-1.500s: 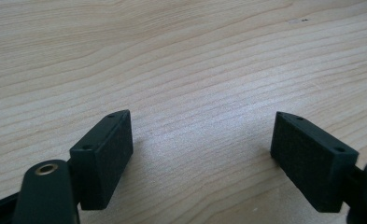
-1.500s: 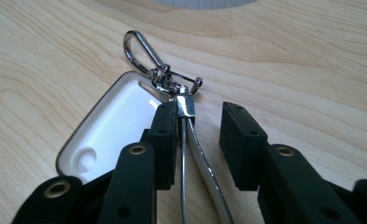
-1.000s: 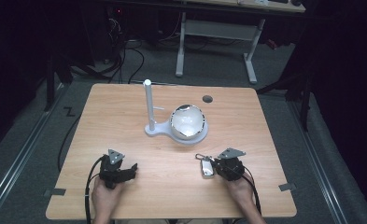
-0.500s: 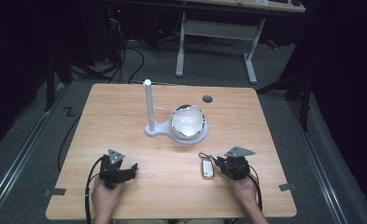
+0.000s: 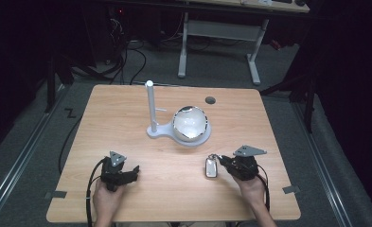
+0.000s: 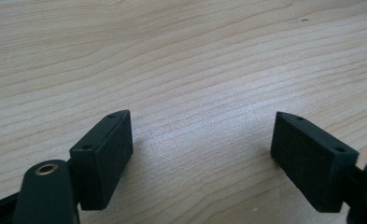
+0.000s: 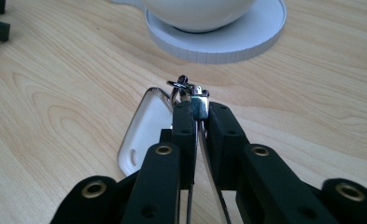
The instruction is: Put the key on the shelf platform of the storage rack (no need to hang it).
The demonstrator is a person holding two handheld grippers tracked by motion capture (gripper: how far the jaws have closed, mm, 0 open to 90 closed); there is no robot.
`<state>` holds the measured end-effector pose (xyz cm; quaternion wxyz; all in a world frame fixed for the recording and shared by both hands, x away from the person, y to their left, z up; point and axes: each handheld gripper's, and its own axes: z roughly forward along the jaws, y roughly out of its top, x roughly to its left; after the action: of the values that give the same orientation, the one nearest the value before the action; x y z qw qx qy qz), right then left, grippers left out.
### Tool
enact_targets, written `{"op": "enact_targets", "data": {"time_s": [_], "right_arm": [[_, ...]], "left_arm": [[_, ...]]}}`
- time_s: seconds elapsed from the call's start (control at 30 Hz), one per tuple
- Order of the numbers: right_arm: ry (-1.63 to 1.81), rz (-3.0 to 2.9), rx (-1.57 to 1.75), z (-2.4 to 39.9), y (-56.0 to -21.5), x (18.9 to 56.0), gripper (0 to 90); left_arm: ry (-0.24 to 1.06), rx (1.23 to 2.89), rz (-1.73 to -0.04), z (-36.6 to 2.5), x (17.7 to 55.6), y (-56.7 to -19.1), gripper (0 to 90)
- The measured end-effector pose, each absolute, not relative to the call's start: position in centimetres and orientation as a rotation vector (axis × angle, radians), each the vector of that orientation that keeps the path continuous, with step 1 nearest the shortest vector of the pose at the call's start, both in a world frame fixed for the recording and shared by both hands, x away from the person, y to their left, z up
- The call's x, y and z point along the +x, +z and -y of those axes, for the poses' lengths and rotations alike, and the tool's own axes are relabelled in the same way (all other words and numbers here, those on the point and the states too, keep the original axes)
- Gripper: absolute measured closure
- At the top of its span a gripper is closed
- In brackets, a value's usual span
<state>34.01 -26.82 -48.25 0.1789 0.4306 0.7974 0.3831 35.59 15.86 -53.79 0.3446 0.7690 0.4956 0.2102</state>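
A white key fob (image 5: 211,167) with a metal ring hangs from my right gripper (image 5: 224,163) at the table's front right. In the right gripper view the right gripper (image 7: 197,109) is shut on the metal clasp by the ring (image 7: 183,85), and the key fob (image 7: 144,130) dangles to the left of the jaws, just above the wood. My left gripper (image 5: 132,172) rests at the front left, open. In its own view the left gripper (image 6: 202,154) has only bare wood between the pads.
A white stand with an upright post (image 5: 150,105) and a short side peg occupies the table's middle. Its round base (image 5: 200,140) carries a shiny white bowl (image 5: 190,123), close ahead of the right gripper. A dark grommet hole (image 5: 210,100) lies farther back.
The right gripper has risen a little and drifted right with the key fob in its jaws. The left gripper has stayed put.
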Motion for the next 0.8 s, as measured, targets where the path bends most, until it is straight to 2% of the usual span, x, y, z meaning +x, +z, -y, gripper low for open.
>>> {"op": "enact_targets", "data": {"time_s": [0.8], "right_arm": [[1.187,-2.205,1.208,28.7,-45.2,34.0,82.2]], "left_arm": [[0.546,1.998,-1.287,-15.9,35.6,-53.8,21.3]]}}
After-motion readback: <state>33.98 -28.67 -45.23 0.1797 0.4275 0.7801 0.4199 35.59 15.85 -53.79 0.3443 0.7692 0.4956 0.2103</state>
